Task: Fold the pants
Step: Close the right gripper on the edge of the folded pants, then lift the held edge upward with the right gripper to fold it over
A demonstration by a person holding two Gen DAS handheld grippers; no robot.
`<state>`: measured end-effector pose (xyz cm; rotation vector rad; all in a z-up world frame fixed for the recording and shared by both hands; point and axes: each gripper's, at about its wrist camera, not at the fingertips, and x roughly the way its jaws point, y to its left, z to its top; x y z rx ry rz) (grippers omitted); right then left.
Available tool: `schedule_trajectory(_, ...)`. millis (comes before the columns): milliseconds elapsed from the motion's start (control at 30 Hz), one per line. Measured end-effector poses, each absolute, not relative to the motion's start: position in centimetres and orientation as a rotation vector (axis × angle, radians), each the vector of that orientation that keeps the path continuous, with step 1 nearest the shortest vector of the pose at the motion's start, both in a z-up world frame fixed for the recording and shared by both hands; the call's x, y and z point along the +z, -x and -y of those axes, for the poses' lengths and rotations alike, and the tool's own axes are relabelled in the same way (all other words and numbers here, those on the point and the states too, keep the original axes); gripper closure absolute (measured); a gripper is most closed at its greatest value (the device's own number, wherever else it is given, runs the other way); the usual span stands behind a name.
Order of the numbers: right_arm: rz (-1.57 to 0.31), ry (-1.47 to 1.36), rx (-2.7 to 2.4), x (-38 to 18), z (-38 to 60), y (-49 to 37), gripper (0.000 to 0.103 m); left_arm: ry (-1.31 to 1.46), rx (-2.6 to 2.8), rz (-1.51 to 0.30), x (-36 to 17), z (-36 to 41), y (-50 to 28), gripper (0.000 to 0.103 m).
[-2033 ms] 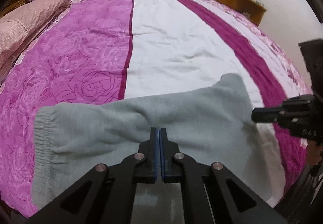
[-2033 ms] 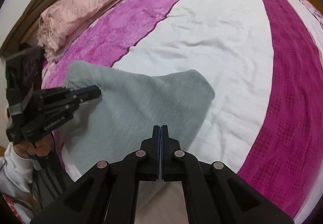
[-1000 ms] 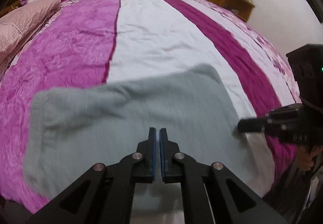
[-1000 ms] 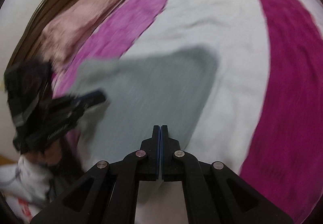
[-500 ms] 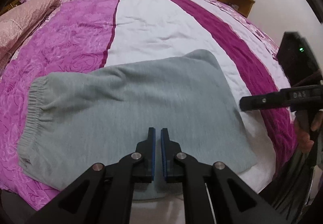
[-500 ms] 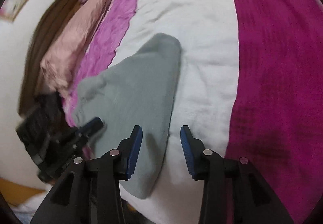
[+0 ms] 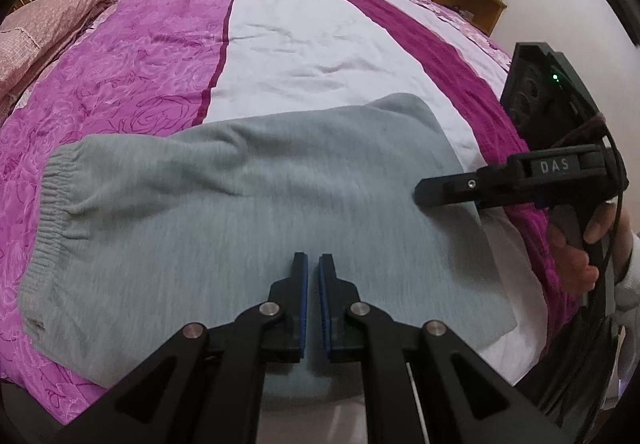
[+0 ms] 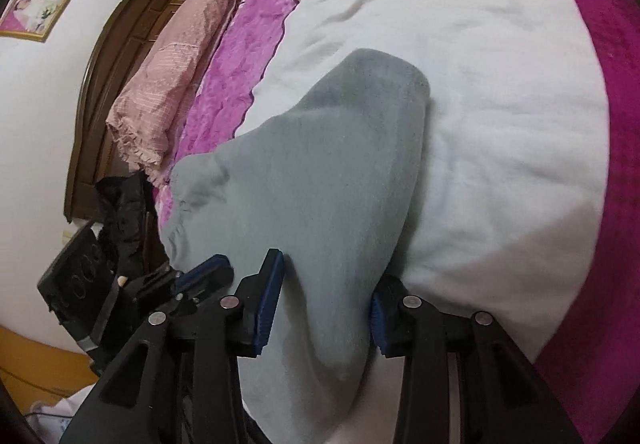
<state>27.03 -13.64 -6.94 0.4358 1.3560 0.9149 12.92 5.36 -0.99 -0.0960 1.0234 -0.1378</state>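
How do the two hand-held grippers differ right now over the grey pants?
The left hand-held gripper is nearly shut with nothing between its pads; the right hand-held gripper stands wider, closing around a fold of the pants. The left points at the middle of the pants, the right at their right edge. Both have blue pads.

pants (image 8: 320, 180) near edge hidden behind tool (image 8: 326, 300)

The pants (image 7: 256, 212) are light grey, of soft knit cloth, folded into a wide flat shape. They lie across the near edge of the bed. In the left wrist view the ribbed elastic waistband is at 9 o'clock and the folded end at 3 o'clock.
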Motion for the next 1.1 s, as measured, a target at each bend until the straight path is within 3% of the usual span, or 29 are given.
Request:
schedule_trajectory(33,-1.362,-0.44,0.914,-7.1,13.8,-27.1,0.096,0.097,-0.139,-1.024,-1.0,-5.3,-12.9,0.097)
schedule_trajectory(167,-1.328,-0.437,0.927,-6.1,14.7,-26.3,0.1,0.084,-0.136,-1.021,-0.7,-5.2,-12.9,0.097)
schedule_trajectory(333,-1.295,-0.429,0.908,-3.1,18.2,-26.2,0.101,0.052,-0.151,-0.982,1.3,-4.0,-13.2,0.095)
schedule_trajectory(400,-1.34,-0.432,0.836,-3.2,21.6,-27.1,0.1,0.026,-0.16,-0.959,2.1,-3.0,-13.5,0.09)
schedule_trajectory(700,-1.402,-0.506,0.679,-4.5,36.5,-28.6,0.099,-0.068,-0.195,-0.972,2.1,3.7,-15.5,0.09)
schedule_trajectory(1100,-1.33,-0.633,0.774,-7.7,38.2,-27.8,0.091,-0.072,-0.269,-0.928,2.7,12.1,-15.7,0.09)
